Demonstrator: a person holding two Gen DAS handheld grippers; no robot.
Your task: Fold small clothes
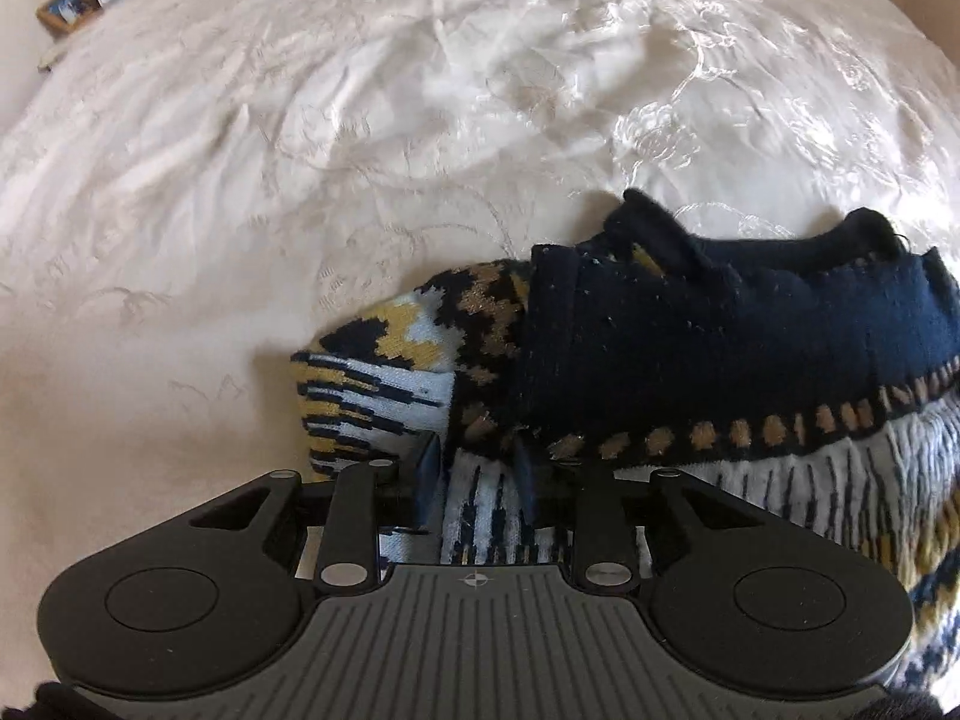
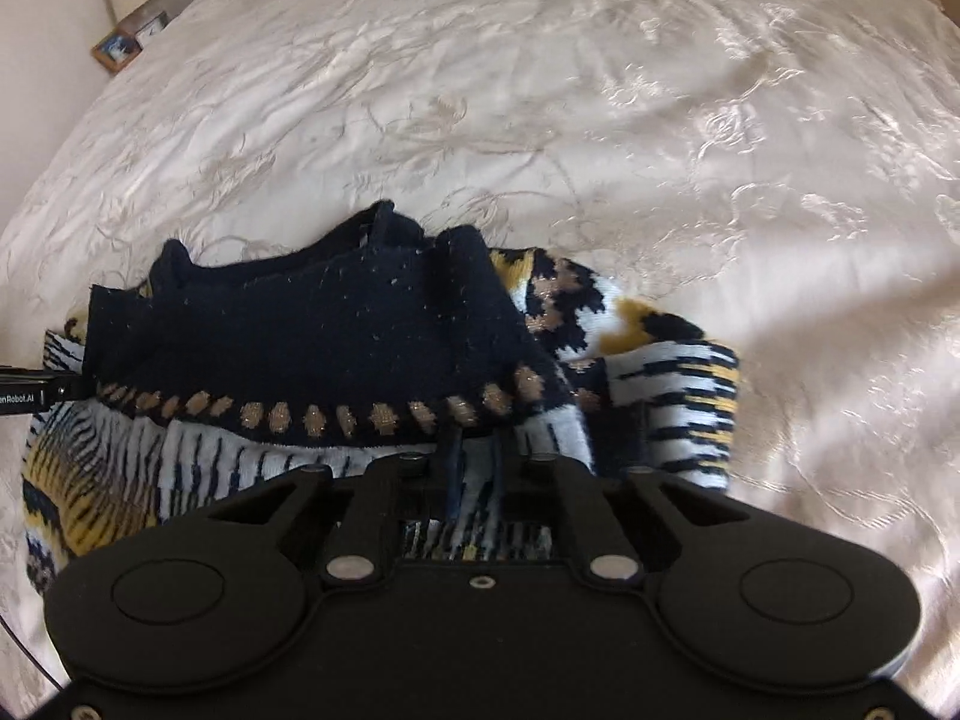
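A small knitted sweater [image 1: 690, 348] lies on the bed, with a navy yoke, tan dot band and white, yellow and navy pattern. It also shows in the right wrist view [image 2: 336, 330]. My left gripper [image 1: 477, 468] is shut on the sweater's patterned fabric near its left side, by a folded sleeve [image 1: 372, 396]. My right gripper [image 2: 477, 456] is shut on the patterned fabric just below the tan dot band, by the other sleeve [image 2: 678, 396]. The fingertips are partly buried in the knit. The left gripper's side edge pokes in at the far left of the right wrist view [image 2: 36, 391].
The white embroidered bedspread [image 1: 360, 150] stretches ahead and to both sides, also in the right wrist view [image 2: 660, 120]. A wooden nightstand with framed pictures [image 1: 78, 0] stands at the far left corner; it shows in the right wrist view [image 2: 129, 39] too.
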